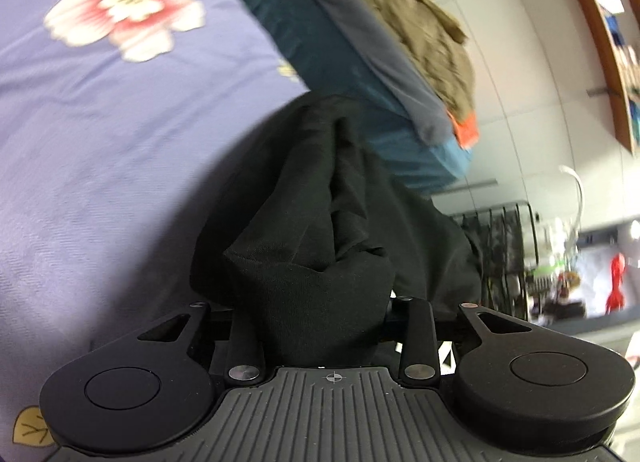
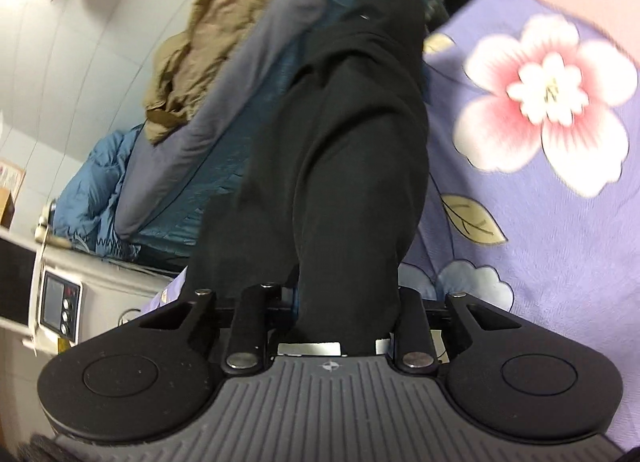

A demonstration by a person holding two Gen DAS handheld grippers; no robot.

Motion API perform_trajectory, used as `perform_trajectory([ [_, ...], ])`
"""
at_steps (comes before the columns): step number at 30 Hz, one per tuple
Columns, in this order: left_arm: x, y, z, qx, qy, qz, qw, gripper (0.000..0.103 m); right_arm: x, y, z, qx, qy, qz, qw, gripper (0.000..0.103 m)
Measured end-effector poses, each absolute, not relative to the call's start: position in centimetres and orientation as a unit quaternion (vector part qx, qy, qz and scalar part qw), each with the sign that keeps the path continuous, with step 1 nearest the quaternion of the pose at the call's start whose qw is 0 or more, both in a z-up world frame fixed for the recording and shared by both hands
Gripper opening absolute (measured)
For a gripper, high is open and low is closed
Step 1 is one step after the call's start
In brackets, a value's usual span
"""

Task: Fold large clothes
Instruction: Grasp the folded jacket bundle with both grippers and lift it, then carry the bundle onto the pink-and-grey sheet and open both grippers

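Note:
A black garment [image 1: 320, 202] rises in a bunched fold out of my left gripper [image 1: 316, 302], which is shut on it; the cloth hides the fingertips. The same black garment [image 2: 352, 142] hangs as a long thick fold from my right gripper [image 2: 344, 302], which is also shut on it, its fingertips covered too. Both views show the cloth lifted above a purple bedsheet [image 1: 120, 142] printed with pink and white flowers, which lies to the right of the cloth in the right wrist view [image 2: 560, 222].
Behind the black cloth lies a pile of clothes: a blue padded jacket [image 2: 92, 182], a grey garment [image 1: 400, 74] and a crumpled brown one [image 1: 420, 22]. A white appliance with a small display [image 2: 60, 302] stands beside the bed. A wire rack [image 1: 504, 246] and a wall shelf [image 1: 592, 22] are farther off.

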State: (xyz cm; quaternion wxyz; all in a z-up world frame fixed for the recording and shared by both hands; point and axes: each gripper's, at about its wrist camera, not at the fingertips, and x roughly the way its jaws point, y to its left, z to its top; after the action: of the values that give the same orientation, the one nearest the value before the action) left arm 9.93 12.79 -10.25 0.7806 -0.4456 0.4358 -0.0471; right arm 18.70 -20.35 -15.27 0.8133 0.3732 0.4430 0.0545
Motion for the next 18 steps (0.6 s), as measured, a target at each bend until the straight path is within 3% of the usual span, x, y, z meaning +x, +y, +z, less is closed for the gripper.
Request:
perform_trajectory([
  [9, 10.1, 4.4, -5.4, -0.38, 0.437, -0.147, 0.802, 0.081, 14.8, -22.8, -7.4, 0.284, 0.381, 0.082, 0.876, 0.027],
  [18, 11.1, -11.1, -4.3, -0.305, 0.47, -0.293, 0.775, 0.081, 4.6, -35.6, -3.3, 0.269, 0.316, -0.016, 0.909, 0.027],
])
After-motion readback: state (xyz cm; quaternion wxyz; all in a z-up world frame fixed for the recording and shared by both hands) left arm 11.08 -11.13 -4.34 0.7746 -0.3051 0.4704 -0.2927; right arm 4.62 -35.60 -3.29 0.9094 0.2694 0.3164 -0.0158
